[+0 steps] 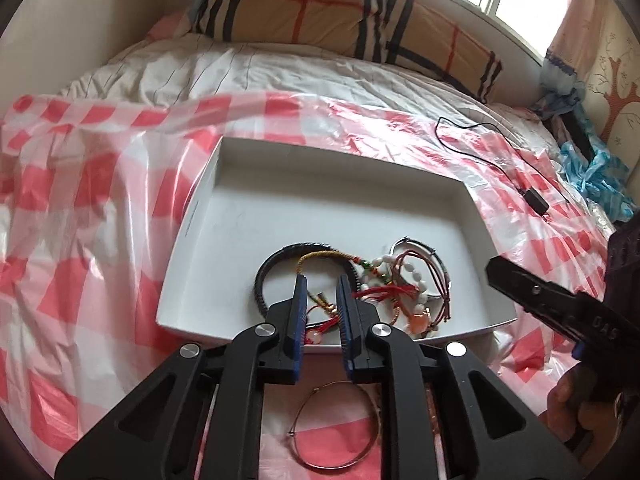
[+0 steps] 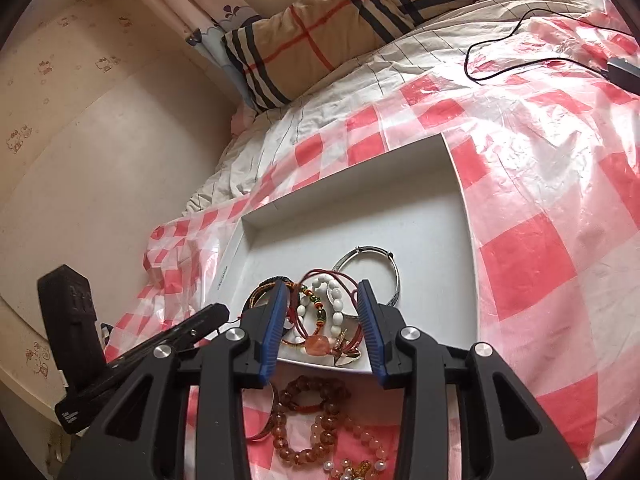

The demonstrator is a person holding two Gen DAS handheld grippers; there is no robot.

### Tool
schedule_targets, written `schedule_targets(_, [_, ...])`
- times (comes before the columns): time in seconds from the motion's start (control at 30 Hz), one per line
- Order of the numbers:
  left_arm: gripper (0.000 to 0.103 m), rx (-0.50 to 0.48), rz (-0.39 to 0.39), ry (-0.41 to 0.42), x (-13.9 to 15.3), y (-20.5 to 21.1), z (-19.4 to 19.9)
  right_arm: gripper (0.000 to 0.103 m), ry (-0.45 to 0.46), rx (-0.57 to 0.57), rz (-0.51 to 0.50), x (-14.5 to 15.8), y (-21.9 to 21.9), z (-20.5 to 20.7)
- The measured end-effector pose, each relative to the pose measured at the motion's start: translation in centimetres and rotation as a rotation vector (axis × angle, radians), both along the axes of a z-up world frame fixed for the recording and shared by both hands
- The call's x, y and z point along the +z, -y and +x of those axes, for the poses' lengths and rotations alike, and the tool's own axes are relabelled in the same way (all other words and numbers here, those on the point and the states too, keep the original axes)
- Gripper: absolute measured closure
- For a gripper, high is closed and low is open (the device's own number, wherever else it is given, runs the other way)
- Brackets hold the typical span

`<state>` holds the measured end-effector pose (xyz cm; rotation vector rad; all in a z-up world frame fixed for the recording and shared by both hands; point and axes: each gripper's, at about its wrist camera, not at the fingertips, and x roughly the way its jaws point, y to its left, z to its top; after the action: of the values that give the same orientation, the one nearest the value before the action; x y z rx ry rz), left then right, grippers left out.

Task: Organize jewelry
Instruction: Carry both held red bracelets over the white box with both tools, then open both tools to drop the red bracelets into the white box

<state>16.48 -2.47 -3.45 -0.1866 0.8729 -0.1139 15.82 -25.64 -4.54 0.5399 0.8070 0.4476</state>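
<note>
A shallow white tray [image 1: 320,184] [image 2: 360,220] lies on a red-and-white checked plastic sheet [image 1: 100,200]. Tangled in its near end are a black braided bracelet [image 1: 262,276], a silver bangle [image 1: 420,246] [image 2: 368,252], a white bead bracelet [image 1: 404,270] [image 2: 334,296], red cords and an orange stone [image 2: 318,346]. My left gripper [image 1: 322,280] hovers open above the black bracelet and a gold cord, gripping nothing. My right gripper [image 2: 322,286] stands open over the white beads. A thin wire hoop [image 1: 352,462] and brown bead bracelets [image 2: 316,392] lie on the sheet in front of the tray.
The tray's far half is bare. A black cable with a small box [image 1: 536,200] [image 2: 622,66] lies on the sheet to the right. A plaid pillow [image 1: 320,12] sits at the head of the bed. A hand [image 1: 568,408] holds the right gripper.
</note>
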Motion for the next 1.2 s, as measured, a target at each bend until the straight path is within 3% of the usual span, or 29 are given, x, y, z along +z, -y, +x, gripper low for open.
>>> schedule_targets(0.17, [0.071,0.06,0.019,0.015,0.4,-2.4,-0.9,0.066,-0.018,0.009,0.009,-0.3,0.5,-0.3])
schedule_targets(0.3, [0.065,0.057,0.047,0.025,0.7,-3.1,-1.8,0.065,-0.038,0.002,-0.009,-0.4,0.8,-0.5])
schedule_targets(0.5, [0.062,0.014,0.083,0.022,0.9,-2.9,-2.9,0.064,-0.112,0.019,-0.072,-1.3,1.2,-1.4])
schedule_targets(0.77, [0.06,-0.111,0.18,-0.018,-0.1,-0.8,-4.0,0.064,-0.112,0.115,-0.103,-1.2,0.2,-2.9])
schedule_targets(0.93, [0.059,-0.176,0.231,-0.088,-2.0,0.6,-4.2,0.064,-0.127,0.183,-0.194,-1.9,-2.3,-3.7])
schedule_targets(1.2, [0.055,-0.2,0.317,-0.115,-4.1,2.2,-4.3,0.064,-0.128,0.212,-0.369,-3.3,-4.8,-3.7])
